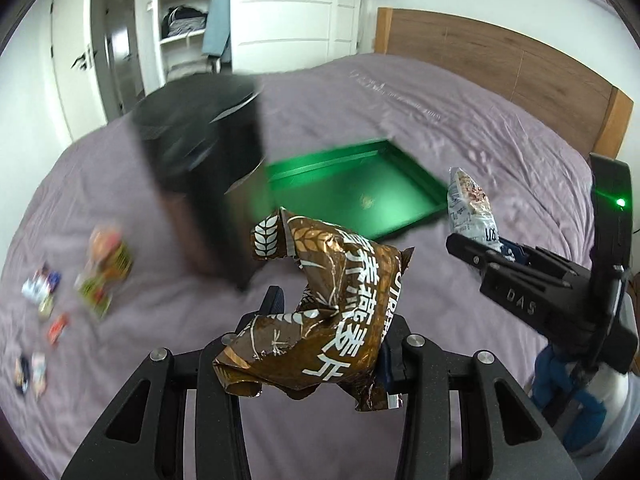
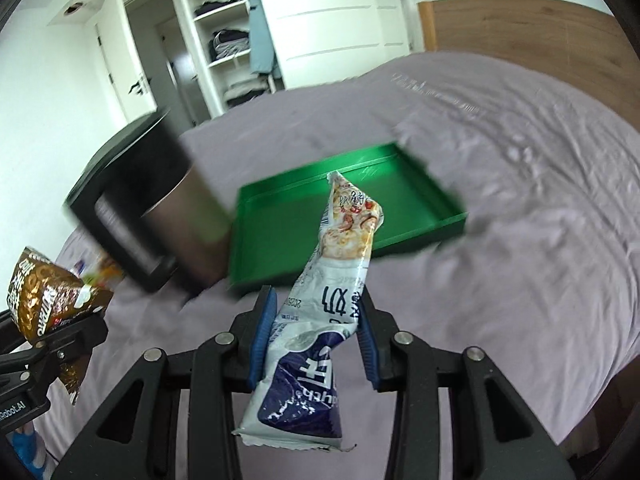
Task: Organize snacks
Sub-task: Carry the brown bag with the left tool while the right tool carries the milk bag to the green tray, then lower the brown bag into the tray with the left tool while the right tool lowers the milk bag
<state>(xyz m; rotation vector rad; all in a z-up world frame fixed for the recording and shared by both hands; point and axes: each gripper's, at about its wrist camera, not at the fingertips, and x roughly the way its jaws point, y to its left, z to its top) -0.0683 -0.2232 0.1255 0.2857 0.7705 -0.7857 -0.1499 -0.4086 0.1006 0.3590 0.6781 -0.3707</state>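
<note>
My left gripper (image 1: 332,316) is shut on a crumpled brown oat-snack bag (image 1: 320,320) and holds it above the purple bed, short of the green tray (image 1: 360,192). In the right wrist view my right gripper (image 2: 316,312) is shut on a white and blue snack bag (image 2: 324,312) that stands up between the blue pads (image 2: 264,328), in front of the green tray (image 2: 280,240). The right gripper (image 1: 504,256) with the white bag (image 1: 472,208) shows at the right of the left wrist view. The brown bag (image 2: 48,292) shows at the left edge of the right wrist view.
A black bin (image 1: 200,176) with a handle stands left of the tray; the same bin (image 2: 152,208) is blurred in the right wrist view. Several small snack packs (image 1: 104,276) lie on the purple bedsheet (image 1: 480,128) at the left. A wooden headboard (image 1: 500,68) and open wardrobe (image 1: 180,20) stand behind.
</note>
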